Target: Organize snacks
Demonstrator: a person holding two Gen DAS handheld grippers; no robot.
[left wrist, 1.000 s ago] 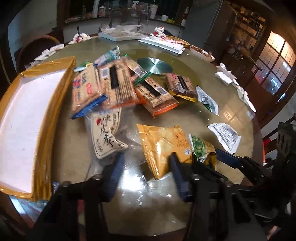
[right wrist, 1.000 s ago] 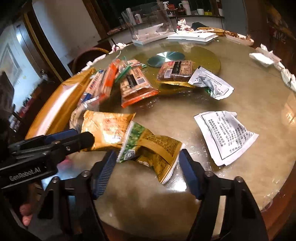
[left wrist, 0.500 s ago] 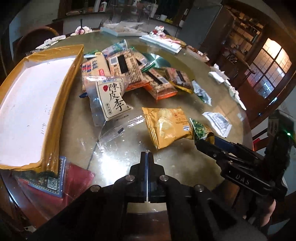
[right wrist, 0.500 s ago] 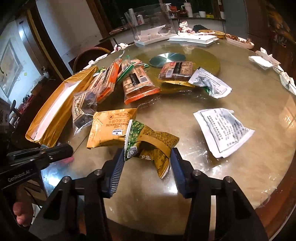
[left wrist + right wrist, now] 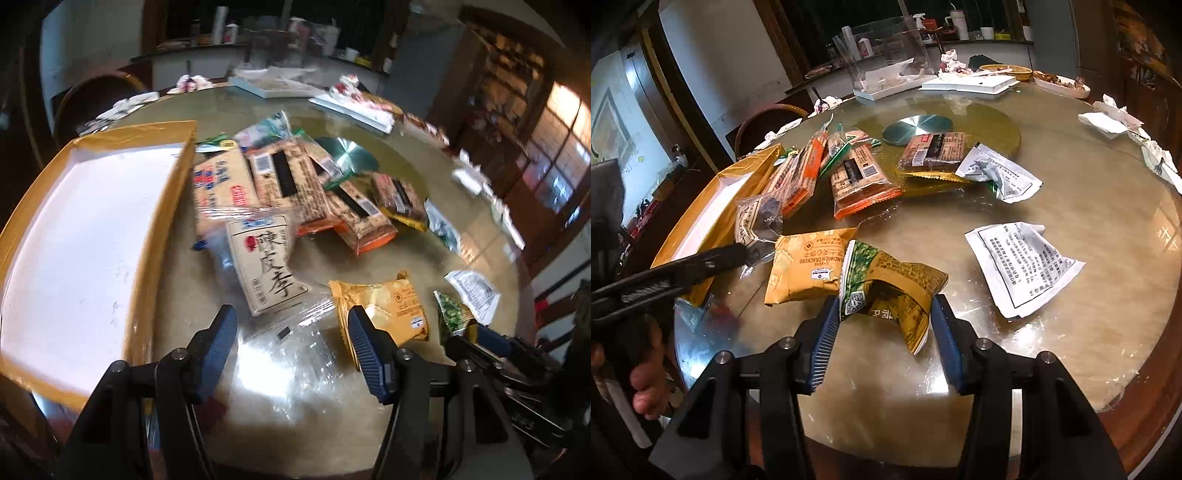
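**The right tongs pinch the green and yellow snack bag**

The green and yellow snack bag (image 5: 886,284) lies on the table (image 5: 1071,295), near its front edge, squeezed between the right tongs (image 5: 882,332), its long side running across them. Just left of it lies the orange cracker bag (image 5: 803,266). The left tongs (image 5: 291,350) have just been opening and stand spread and empty above the clear plum bag (image 5: 266,266). The yellow box (image 5: 85,236) waits far left, closer to the left hand.

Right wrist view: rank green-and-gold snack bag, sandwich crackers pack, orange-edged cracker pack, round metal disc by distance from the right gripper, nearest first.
1. Green-and-gold snack bag: between the right gripper's fingers.
2. Sandwich crackers pack: just left of it.
3. Orange-edged cracker pack: mid-table.
4. Round metal disc: farthest, table centre.
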